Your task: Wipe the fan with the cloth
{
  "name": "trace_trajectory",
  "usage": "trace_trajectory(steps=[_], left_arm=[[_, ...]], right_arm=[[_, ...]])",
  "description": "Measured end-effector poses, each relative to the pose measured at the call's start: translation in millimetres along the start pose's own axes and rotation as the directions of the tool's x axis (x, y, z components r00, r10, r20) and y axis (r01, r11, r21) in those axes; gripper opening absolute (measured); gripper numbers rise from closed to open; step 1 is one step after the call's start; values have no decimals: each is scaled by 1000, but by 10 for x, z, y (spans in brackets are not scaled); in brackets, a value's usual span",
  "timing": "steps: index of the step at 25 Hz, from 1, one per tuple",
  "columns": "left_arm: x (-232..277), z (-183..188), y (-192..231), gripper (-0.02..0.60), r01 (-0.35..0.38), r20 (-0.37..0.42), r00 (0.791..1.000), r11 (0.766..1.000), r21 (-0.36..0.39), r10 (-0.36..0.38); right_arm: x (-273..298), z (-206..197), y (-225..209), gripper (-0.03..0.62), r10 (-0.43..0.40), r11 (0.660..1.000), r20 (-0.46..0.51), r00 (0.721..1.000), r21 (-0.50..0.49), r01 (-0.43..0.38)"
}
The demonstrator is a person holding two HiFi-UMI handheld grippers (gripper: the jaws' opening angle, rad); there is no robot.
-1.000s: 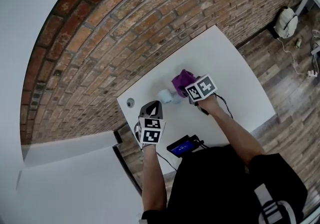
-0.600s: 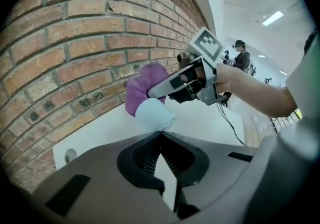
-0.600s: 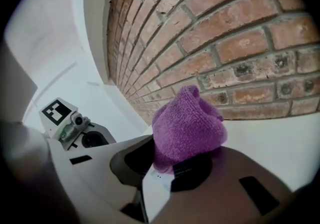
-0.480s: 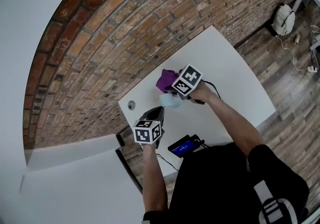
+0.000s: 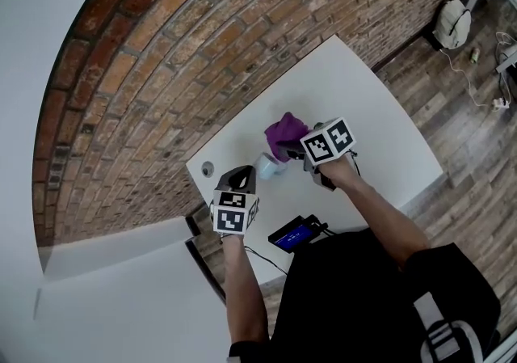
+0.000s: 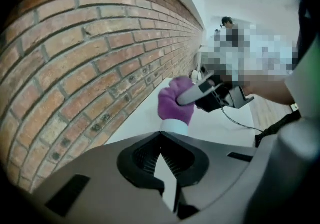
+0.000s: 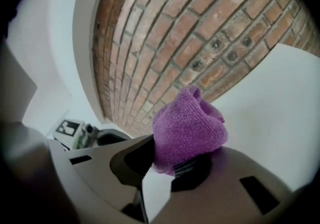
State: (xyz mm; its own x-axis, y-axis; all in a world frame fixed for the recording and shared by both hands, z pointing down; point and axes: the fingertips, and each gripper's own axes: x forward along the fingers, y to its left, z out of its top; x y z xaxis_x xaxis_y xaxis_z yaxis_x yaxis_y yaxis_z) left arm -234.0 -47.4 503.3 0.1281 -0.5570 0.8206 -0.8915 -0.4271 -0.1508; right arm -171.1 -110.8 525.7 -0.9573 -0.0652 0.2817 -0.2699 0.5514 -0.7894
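Bunching up the purple cloth (image 7: 187, 123), the right tool (image 7: 170, 168) is gripping it low in the jaws so a fat wad is sticking out past the tips. That is probably giving it a soft pad to rub with, not bare plastic. The fan (image 5: 265, 166), a small pale thing, is sitting on the white worktop (image 5: 363, 103) near the brick wall (image 5: 186, 46), right between the two tools. The cloth is sitting just beside it on the far side, and from the left gripper view it is looking as if it is touching the fan's top. The left tool (image 6: 161, 138) is pointing straight at the fan with its jaws drawn together, the pale body showing right at their tips. It seems to be steadying the fan against the wiping, though whether it is actually pinching part of it I cannot tell. Judging by this, the wipe is under way, and the light fan may be sliding or tipping if the cloth pushes too hard.
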Motion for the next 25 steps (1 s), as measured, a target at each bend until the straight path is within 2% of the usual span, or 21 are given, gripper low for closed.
trace_trajectory(steps=[2,4,6,8,13,15,16,18,19,20,22,23,25], left_arm=[[69,32,-54,0,-12,-22,1000,996,85,14],[101,24,-61,0,-31,-24,999,992,124,34],[94,-7,-78,0,-37,-40,998,988,148,43],[82,-34,-97,0,-41,-74,996,984,174,54],[103,-11,-88,0,-53,-109,991,973,225,79],[104,-18,-88,-2,-53,-115,990,972,227,81],[101,-21,-90,-2,-54,-116,990,973,225,81],[98,-27,-104,-2,-55,-115,990,973,225,83],[99,-27,-113,-2,-55,-114,990,973,226,83],[102,-24,-114,-2,-56,-111,990,972,226,83],[102,-13,-98,-2,-59,-108,990,972,226,85],[102,-7,-90,-2,-61,-108,990,972,227,87],[105,-1,-89,-2,-63,-111,990,970,234,91]], right_arm=[[3,252,303,69,122,993,66,990,-3,-122],[71,290,501,69,183,983,37,982,-31,-182],[168,103,476,68,148,987,-47,988,-61,-151],[234,-98,356,69,114,992,-71,991,-45,-117],[216,-192,177,69,183,973,81,980,130,-192],[250,-358,-1,69,156,973,53,986,166,-162],[280,-501,-120,69,116,981,-2,993,156,-114],[306,-805,-368,69,-12,997,-140,990,73,22],[278,-876,-468,69,-77,996,-171,982,33,83],[224,-854,-529,69,-124,992,-164,979,16,128],[91,-594,-500,69,-163,986,-81,983,2,164],[34,-422,-409,69,-156,988,-33,987,-22,155],[-15,-143,-109,69,-73,994,31,997,-82,76]])
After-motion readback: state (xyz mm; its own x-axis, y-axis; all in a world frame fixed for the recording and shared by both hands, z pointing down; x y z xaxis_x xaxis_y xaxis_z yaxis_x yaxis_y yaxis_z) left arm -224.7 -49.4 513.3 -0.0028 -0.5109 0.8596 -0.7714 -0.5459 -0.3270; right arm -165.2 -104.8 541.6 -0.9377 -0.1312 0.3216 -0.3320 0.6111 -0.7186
